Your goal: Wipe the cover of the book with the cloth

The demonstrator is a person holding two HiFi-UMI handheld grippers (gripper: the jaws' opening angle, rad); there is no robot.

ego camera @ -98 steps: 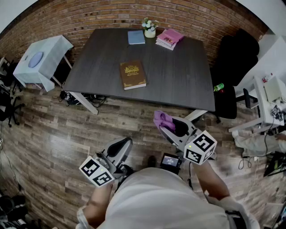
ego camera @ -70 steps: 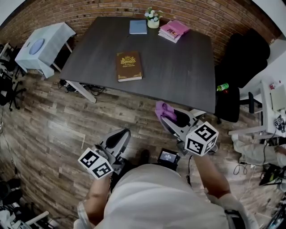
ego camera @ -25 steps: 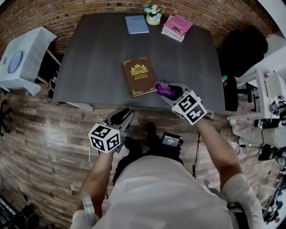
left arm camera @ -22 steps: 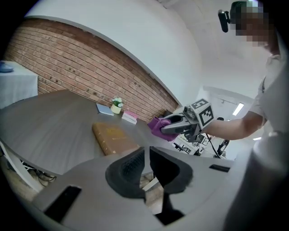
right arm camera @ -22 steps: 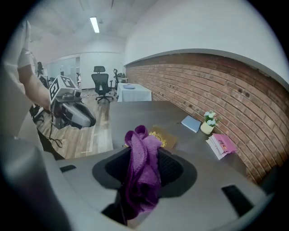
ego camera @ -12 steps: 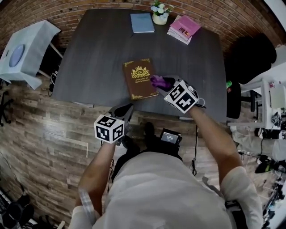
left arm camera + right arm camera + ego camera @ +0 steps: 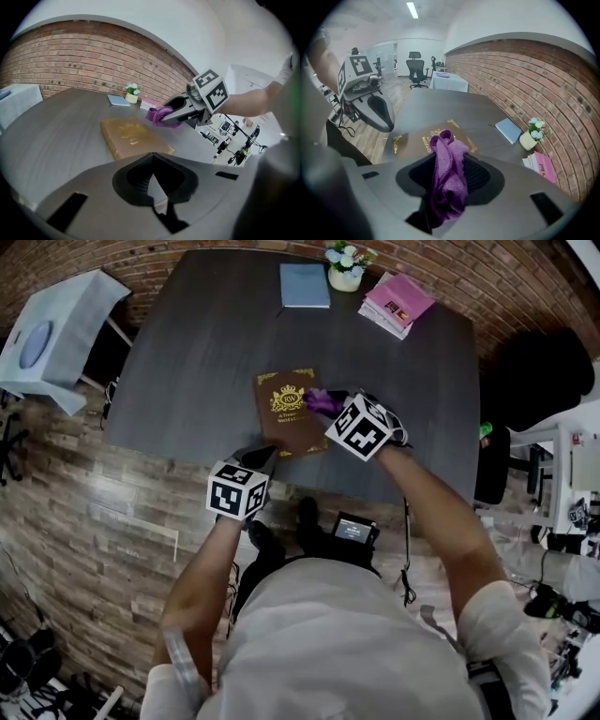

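A brown book (image 7: 284, 418) with gold print lies flat near the front edge of the dark table (image 7: 187, 362). My right gripper (image 7: 328, 403) is shut on a bunched purple cloth (image 7: 321, 400), which hangs just over the book's right half; I cannot tell whether it touches the cover. In the right gripper view the cloth (image 7: 448, 173) fills the jaws and hides part of the book (image 7: 410, 140). My left gripper (image 7: 262, 457) sits at the table's near edge, just short of the book (image 7: 133, 138). Its jaws (image 7: 153, 176) have just been closing, stand shut, and hold nothing.
At the table's far edge lie a blue book (image 7: 305, 285), a small flower pot (image 7: 345, 276) and a pink stack of books (image 7: 401, 304). A black chair (image 7: 539, 381) stands to the right, a white covered stand (image 7: 52, 329) to the left.
Both grippers have moved forward and down toward the table. The right one carried the cloth from beside the book to over its right half. The left jaws have closed.
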